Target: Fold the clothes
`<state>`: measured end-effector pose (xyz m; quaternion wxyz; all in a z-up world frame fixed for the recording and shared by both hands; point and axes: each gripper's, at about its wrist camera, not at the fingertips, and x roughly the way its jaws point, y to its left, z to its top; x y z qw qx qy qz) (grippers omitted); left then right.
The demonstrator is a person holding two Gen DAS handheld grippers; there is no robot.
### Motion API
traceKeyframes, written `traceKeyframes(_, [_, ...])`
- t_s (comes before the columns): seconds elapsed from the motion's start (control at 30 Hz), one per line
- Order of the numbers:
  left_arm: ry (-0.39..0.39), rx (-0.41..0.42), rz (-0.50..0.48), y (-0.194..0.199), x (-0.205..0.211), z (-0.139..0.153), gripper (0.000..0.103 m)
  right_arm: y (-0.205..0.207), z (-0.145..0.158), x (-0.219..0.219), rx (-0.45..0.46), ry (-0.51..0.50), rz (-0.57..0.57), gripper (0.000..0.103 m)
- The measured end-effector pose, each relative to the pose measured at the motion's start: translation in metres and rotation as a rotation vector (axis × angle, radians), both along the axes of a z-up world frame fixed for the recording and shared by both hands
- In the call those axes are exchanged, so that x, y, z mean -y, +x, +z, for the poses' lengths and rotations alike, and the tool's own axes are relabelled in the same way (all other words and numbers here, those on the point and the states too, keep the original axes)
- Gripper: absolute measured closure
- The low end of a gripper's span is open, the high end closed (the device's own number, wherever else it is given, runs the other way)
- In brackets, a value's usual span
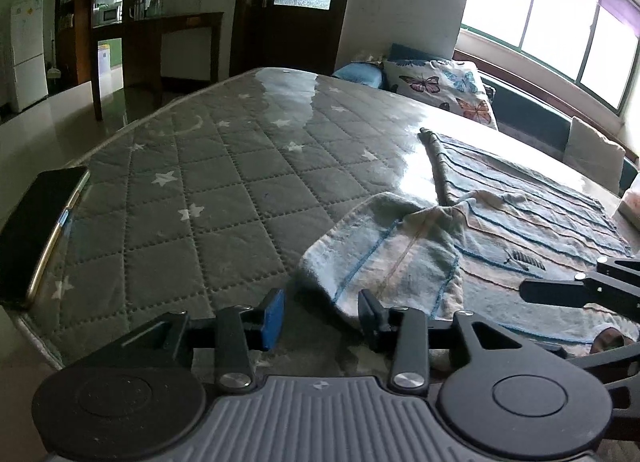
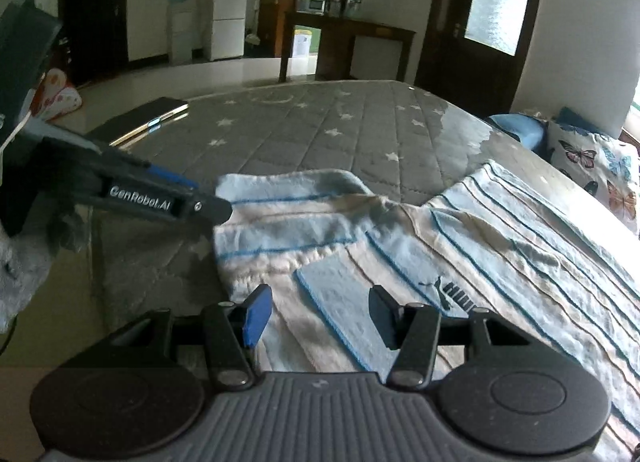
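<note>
- A quilted grey bed (image 1: 192, 190) with white stars is filling both views; a striped blue-and-cream shirt (image 2: 500, 246) is lying flat across its near side, toward three o'clock in the left wrist view. If the fabric is dragged rather than lifted, it is likely bunching on the quilting.
- One sleeve (image 1: 384, 246) is lying folded in over the shirt body, its cuff edge reaching toward six o'clock. Judging from its loose lie, it could be slipping back out if the next fold tugs at it.
- The left gripper (image 1: 322, 314) is hovering with its fingers partly apart and holding nothing; the sleeve's edge is sitting just beside the right-hand finger. Closing here risks catching only one layer.
- The right gripper (image 2: 318, 316) is standing about half open over the shirt's lower part, gripping nothing.
- A dark phone (image 1: 36, 238) is resting on the bed's edge at nine o'clock; a wide sweep could be knocking it off.
</note>
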<state>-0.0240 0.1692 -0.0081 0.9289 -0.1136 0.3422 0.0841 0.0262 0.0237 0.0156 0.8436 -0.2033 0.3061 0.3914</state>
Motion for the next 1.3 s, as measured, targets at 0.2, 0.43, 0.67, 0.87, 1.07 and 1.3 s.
traceKeyframes(0.2, [-0.014,0.009,-0.014,0.005,0.0,-0.002,0.092,-0.003,-0.006,-0.011,0.006,-0.02,0.018,0.049])
traceKeyframes(0.43, [-0.029,0.087,-0.058,0.003,0.007,0.021,0.099,-0.001,-0.002,-0.006,-0.029,0.017,-0.001,0.049])
traceKeyframes(0.67, [-0.015,0.174,-0.215,-0.004,0.04,0.043,0.099,0.005,0.016,0.025,-0.001,0.044,-0.085,0.048])
traceKeyframes(0.87, [-0.009,0.191,-0.373,-0.007,0.075,0.046,0.099,0.018,0.022,0.065,0.023,0.051,-0.21,0.048])
traceKeyframes(1.07, [-0.002,0.168,-0.524,-0.006,0.102,0.04,0.099,0.023,0.023,0.1,0.021,0.06,-0.309,0.048])
traceKeyframes(1.3, [0.017,0.09,-0.626,-0.005,0.121,0.024,0.097,0.023,0.02,0.121,0.002,0.071,-0.361,0.048])
